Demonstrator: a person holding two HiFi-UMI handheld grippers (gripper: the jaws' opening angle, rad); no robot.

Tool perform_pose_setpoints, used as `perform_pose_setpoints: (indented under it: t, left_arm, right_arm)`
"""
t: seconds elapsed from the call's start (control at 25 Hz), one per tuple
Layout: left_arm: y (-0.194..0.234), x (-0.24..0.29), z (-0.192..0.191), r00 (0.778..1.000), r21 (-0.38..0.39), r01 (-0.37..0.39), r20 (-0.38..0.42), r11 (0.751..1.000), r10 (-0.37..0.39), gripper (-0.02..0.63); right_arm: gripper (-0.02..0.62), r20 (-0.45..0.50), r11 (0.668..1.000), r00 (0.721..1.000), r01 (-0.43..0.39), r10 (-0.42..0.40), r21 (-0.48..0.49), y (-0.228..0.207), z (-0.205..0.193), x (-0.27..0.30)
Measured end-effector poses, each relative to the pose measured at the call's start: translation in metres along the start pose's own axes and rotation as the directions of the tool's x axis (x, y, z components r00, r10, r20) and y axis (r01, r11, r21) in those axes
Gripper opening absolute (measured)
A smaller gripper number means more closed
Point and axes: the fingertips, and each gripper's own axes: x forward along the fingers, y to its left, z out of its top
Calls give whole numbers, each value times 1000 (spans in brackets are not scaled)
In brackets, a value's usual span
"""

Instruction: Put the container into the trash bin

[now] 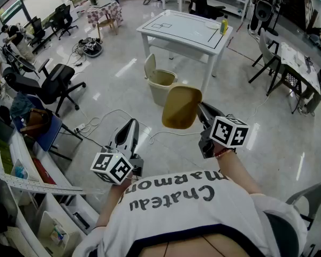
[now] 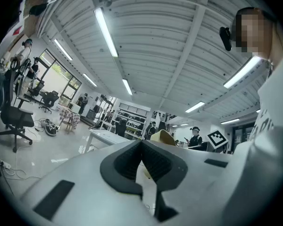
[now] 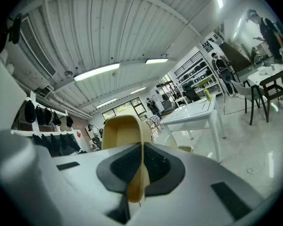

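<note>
status: container in hand, not yet binned.

- the container [image 1: 182, 107], a tan shallow tub, hangs in the air on your side of the trash bin [image 1: 161, 85], above floor level and short of the bin's mouth. it's tilted on edge, its hollow side turned away from you.
- your right hand-held gripper [image 1: 200, 107] is clamped on the container's rim. in the right gripper view the rim [image 3: 137, 182] sits pinched between the two dark pads [image 3: 125, 166], with the rest of the tub standing up beyond the jaws.
- your left hand-held gripper [image 1: 132, 124] has its jaws together on nothing. the left gripper view shows the pads meeting along one line with nothing between them. it's held low, farther from the bin than the right one.
- the bin stands on the floor with its lid tipped back and its mouth open. it's just beside the near corner of the white worktop [image 1: 184, 28]. a cable [image 1: 104, 116] lies on the floor between you and the bin.

done, judged from the layout: pickup and lift.
left: carry the tub forward over the open mouth, lower it, then part the right jaws so it drops inside. the lid needs no handling, so the left hand-held gripper seems to have no job here.

note: the tub is held by one thin edge and could swing or slip in the carry.
</note>
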Motion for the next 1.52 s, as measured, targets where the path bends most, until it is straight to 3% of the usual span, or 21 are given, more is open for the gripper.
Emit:
perform_pose_setpoints:
  t: [0.16, 0.56, 0.88, 1.2, 1.52]
  left_arm:
    - [-7, 1, -2, 1000, 1, -4, 6, 1000, 4, 23]
    - [-26, -2, -27, 999, -12, -32, 23, 999, 33, 23]
    - [-28, 2, -50, 999, -41, -43, -12, 998, 43, 23]
    - [8, 50, -57, 999, -51, -23, -49, 998, 20, 23]
    - [72, 124, -23, 997, -32, 45, -59, 998, -47, 23]
  right_arm:
    - [37, 7, 1000, 1000, -14, 14, 22, -4, 2, -6]
    - [37, -16, 999, 999, -34, 33, -38, -18, -6, -23]
    - [37, -61, 999, 998, -10, 7, -42, -38, -25, -26]
    - [37, -91, 999, 995, 30, -31, -16, -61, -25, 20]
    - [37, -36, 998, 997, 68, -68, 3, -64, 15, 103]
